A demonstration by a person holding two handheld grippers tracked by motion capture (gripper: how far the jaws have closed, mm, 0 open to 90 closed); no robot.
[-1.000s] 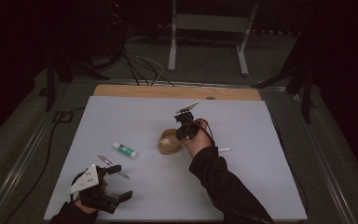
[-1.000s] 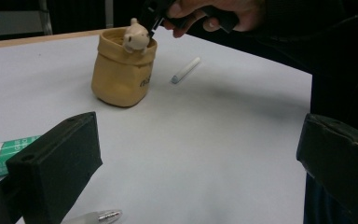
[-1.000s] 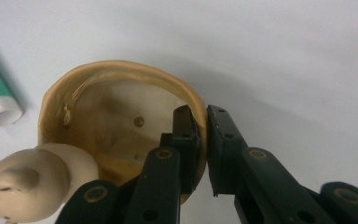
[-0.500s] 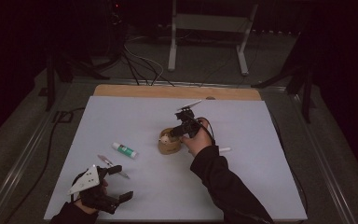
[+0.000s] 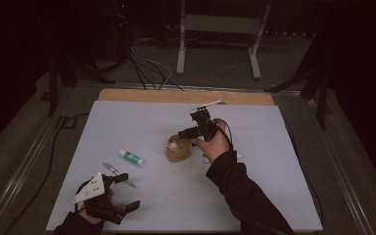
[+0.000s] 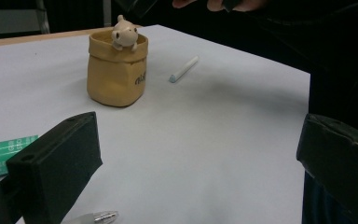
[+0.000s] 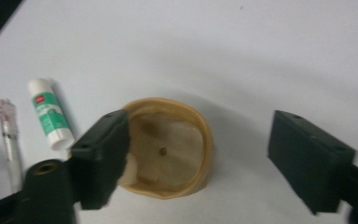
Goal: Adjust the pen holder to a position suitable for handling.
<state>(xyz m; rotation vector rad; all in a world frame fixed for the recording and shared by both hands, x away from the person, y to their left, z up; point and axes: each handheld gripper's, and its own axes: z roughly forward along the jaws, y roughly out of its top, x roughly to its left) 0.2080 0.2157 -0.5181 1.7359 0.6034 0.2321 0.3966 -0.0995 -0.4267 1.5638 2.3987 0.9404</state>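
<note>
the tan holder [image 6: 115,74] carries dark lettering too partial to read. the right gripper [image 7: 198,158] hovers straight above it, its jaws just opened wide and holding nothing. the left gripper [image 5: 122,193] is open and empty too, with a green-labelled glue stick [image 5: 131,157] just ahead of it.

The tan pouch-shaped holder [image 5: 178,151] stands upright on the white surface [image 5: 254,196], directly below the right hand-held gripper [image 5: 190,132]. Its mouth is open, its rolled rim [image 7: 205,135] slightly lopsided, and its hollow shows a small dark spot on the floor. A cream animal figure [image 6: 123,31] perches on the rim, paws over the edge. Dark lettering [image 6: 140,78] marks 1 side of the wall.
</note>
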